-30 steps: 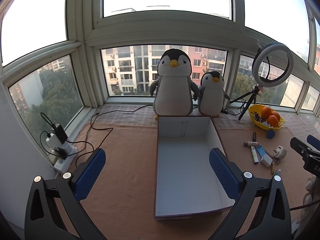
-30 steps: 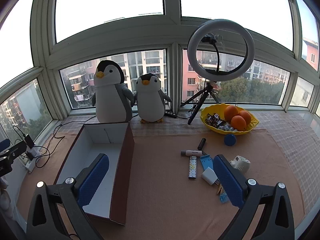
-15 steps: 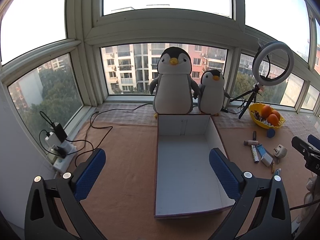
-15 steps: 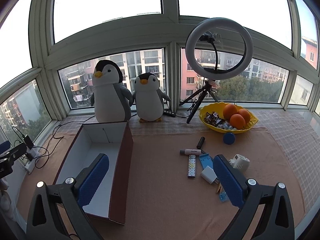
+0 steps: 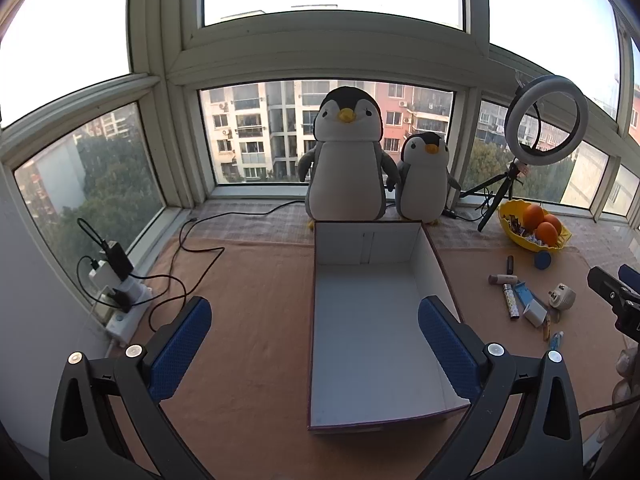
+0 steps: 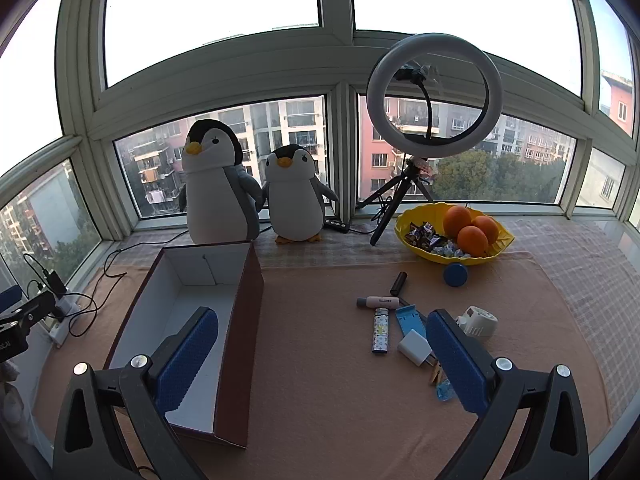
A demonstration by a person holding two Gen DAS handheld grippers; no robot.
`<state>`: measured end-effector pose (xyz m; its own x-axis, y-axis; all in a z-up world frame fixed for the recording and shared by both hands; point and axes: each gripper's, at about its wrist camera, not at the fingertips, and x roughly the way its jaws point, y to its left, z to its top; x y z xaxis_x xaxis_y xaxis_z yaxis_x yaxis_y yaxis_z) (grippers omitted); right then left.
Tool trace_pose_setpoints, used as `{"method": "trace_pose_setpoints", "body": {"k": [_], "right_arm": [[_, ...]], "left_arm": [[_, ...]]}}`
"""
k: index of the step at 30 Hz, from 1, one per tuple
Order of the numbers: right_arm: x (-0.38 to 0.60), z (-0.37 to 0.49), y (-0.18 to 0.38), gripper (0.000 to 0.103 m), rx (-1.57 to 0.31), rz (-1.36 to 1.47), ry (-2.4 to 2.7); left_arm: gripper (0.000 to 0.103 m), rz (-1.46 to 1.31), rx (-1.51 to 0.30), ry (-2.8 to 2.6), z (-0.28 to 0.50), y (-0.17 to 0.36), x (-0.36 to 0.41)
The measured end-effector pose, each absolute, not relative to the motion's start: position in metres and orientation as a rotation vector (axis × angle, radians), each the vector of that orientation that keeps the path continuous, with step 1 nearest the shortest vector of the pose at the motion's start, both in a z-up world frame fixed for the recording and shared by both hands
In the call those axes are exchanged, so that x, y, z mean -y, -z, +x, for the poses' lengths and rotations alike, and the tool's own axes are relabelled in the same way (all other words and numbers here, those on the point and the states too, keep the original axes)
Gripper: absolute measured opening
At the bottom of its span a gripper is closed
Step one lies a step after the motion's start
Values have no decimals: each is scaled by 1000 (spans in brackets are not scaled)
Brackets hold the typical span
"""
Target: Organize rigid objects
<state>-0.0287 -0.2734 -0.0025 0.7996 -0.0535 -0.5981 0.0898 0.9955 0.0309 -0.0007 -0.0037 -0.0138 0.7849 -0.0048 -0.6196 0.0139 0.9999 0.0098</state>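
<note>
I'm holding both claws wide, nothing in either: left gripper (image 5: 314,344) hovering over the open box (image 5: 372,344), right gripper (image 6: 320,364) w/ the small items just ahead — lighter (image 6: 380,334), white charger (image 6: 415,347), pink tube (image 6: 378,301) lying right of the box, on the cloth (image 6: 328,340).

Both wrist views face the window, sharing the box (image 5: 372,320).

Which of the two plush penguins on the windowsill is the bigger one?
The taller penguin, standing directly behind the open box; the smaller penguin sits beside it, nearer the ring light.
</note>
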Motion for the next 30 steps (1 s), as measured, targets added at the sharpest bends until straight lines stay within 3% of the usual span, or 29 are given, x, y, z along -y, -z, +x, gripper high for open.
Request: {"method": "trace_pose_setpoints", "body": {"k": [19,30], "right_arm": [[292,-31,14,102,-667,53,99],[322,-37,37,102,-716,75,162]], "left_arm": [[103,28,-793,-12,12,56,-7],[80,16,-894,-25,36,98,-10]]}}
